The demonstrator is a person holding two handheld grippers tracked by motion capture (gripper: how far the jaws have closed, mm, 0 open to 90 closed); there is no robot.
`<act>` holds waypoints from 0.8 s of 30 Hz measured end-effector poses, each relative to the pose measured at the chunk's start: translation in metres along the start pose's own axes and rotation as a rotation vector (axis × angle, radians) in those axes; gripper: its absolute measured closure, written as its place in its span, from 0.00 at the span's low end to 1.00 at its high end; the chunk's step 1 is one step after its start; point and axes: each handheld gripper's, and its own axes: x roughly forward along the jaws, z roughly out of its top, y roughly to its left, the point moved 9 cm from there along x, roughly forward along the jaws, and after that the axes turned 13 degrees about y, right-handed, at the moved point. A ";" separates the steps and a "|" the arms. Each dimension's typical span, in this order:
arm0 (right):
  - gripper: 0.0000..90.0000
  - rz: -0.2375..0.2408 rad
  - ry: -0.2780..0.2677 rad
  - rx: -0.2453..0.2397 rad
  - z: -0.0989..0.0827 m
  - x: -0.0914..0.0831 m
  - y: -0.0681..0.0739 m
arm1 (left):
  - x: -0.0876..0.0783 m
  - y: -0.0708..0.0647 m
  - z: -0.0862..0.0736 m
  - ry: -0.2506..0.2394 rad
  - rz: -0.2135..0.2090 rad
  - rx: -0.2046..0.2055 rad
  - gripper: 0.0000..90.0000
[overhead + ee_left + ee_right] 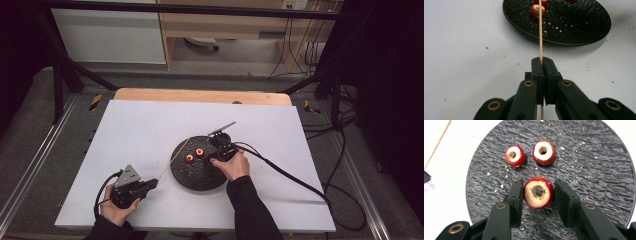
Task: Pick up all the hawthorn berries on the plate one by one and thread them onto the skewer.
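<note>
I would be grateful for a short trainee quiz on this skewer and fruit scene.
1. True or false: the left gripper is shut on the skewer.
2. How many cored red fruits lie on the black plate in the right gripper view? A) two B) three C) five
3. In the right gripper view, what sits between the jaws of the right gripper?

Key:
1. True; the skewer runs between its closed jaws.
2. B.
3. One cored fruit, hole facing the camera; the jaws are closed on its sides.
</note>
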 end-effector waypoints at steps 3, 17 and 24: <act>0.68 0.002 -0.024 -0.009 0.000 -0.005 0.002 | 0.000 0.000 0.000 0.001 0.000 0.002 0.98; 0.68 0.049 -0.148 -0.013 -0.004 -0.017 0.002 | 0.000 -0.002 0.001 -0.003 0.001 0.003 0.98; 0.68 0.075 -0.231 -0.003 -0.006 -0.021 0.000 | 0.000 -0.003 0.001 -0.006 0.000 0.003 0.98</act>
